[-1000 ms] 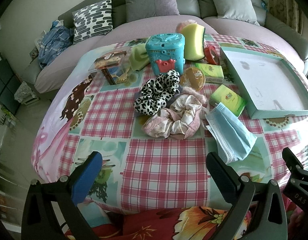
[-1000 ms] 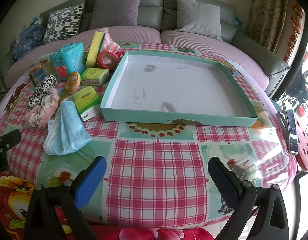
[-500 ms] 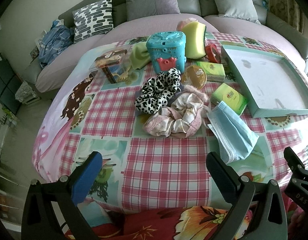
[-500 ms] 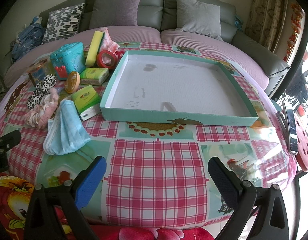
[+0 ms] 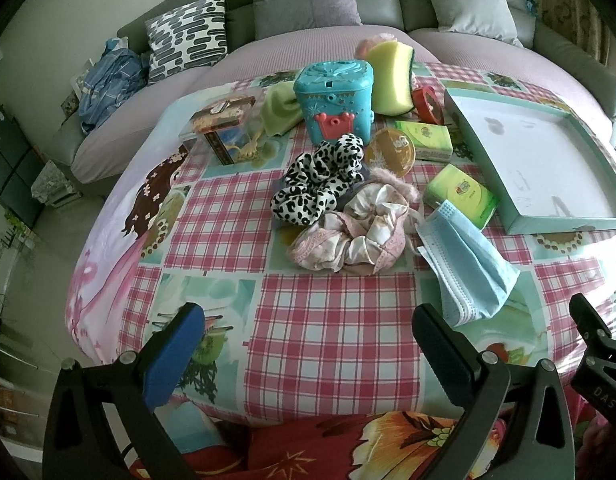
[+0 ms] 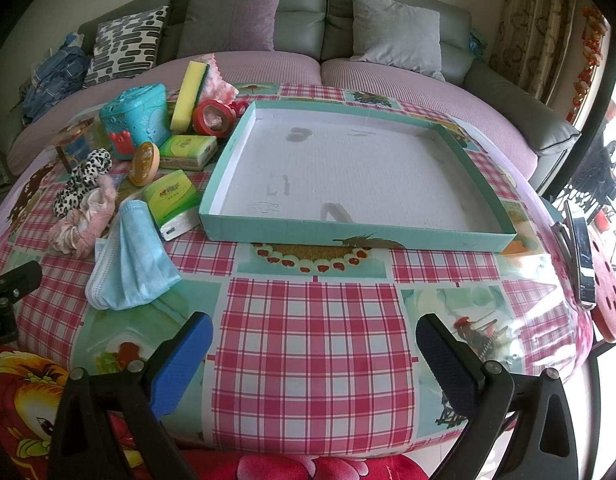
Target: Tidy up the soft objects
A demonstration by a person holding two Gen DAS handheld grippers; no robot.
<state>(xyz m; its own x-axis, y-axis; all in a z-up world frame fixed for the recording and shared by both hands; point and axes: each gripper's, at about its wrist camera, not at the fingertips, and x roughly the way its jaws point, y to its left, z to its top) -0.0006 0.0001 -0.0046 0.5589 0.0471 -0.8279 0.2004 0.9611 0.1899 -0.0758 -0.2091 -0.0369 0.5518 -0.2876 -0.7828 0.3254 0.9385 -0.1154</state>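
Nothing sorted yet: my left tool and right tool both hang wide and empty, tray bare, scrunchies and mask left of it on the surface

We read only "DAS" in pale letters on the black gripper body beside the blue face mask; print on the green tissue packs stays illegible.

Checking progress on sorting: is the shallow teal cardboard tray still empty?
Empty. The shallow teal cardboard tray shows only its bare, stained white floor.
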